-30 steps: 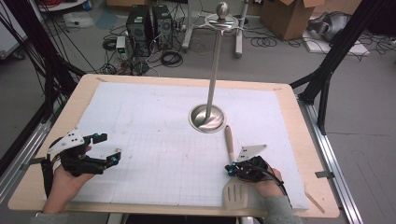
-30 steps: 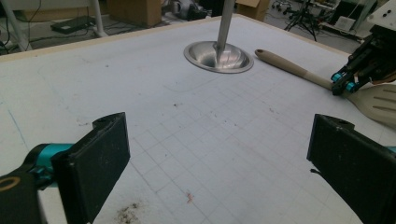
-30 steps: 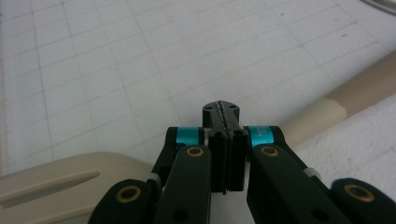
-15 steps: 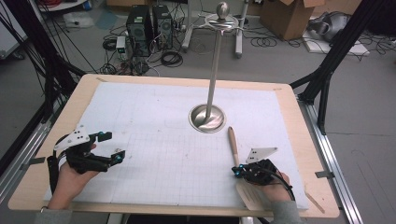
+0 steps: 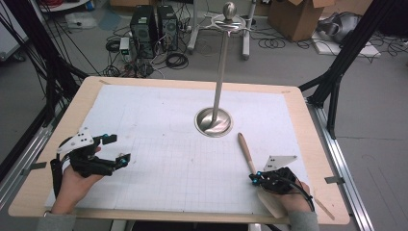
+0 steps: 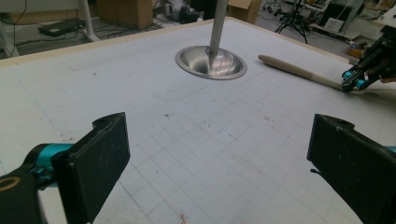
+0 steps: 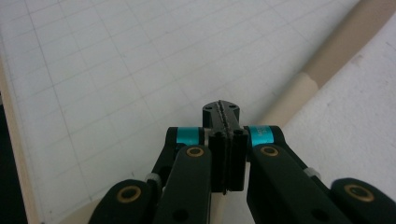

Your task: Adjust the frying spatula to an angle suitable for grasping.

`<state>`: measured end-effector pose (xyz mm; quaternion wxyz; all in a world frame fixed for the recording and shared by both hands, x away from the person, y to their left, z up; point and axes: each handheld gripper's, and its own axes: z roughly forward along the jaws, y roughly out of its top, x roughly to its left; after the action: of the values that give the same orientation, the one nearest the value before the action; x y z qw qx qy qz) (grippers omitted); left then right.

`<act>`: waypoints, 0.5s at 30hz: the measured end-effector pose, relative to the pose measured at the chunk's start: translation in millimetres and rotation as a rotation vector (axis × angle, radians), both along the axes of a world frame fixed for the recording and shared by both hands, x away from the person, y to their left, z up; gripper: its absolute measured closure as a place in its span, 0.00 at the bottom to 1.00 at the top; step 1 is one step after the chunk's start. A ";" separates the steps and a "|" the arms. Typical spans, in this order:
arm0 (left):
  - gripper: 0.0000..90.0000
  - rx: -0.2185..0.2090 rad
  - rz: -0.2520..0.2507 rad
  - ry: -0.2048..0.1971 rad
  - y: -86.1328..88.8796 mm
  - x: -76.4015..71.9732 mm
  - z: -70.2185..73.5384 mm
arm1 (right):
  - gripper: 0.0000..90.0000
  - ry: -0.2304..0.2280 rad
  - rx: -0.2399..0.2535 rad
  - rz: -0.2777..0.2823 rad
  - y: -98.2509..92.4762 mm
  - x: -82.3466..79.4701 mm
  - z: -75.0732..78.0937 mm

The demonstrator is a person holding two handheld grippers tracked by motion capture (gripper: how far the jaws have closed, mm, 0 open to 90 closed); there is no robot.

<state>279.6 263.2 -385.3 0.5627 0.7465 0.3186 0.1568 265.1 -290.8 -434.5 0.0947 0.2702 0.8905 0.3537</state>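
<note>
Right gripper low over the wooden stick, jaws together; left gripper level, jaws apart.

A steel stand rises mid-table; 2 computer towers and cardboard box sit beyond.

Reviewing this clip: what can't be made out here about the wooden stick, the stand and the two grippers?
- Wooden stick: near end hidden under the right gripper in the high view; whether the shut jaws touch it, unclear in the right gripper view.
- Metal stand: pole cut off by the top edge in the left gripper view.
- Left gripper: body out of frame below.
</note>
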 end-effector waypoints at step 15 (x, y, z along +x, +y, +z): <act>0.07 0.004 -0.011 -0.002 -4.2 2.4 0.0 | 1.00 0.001 0.031 -0.059 -22.2 -5.3 2.8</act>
<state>282.0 259.0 -385.3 0.5624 0.7492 0.3138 0.1550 259.8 -313.0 -431.7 0.1004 0.2982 0.8765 0.3644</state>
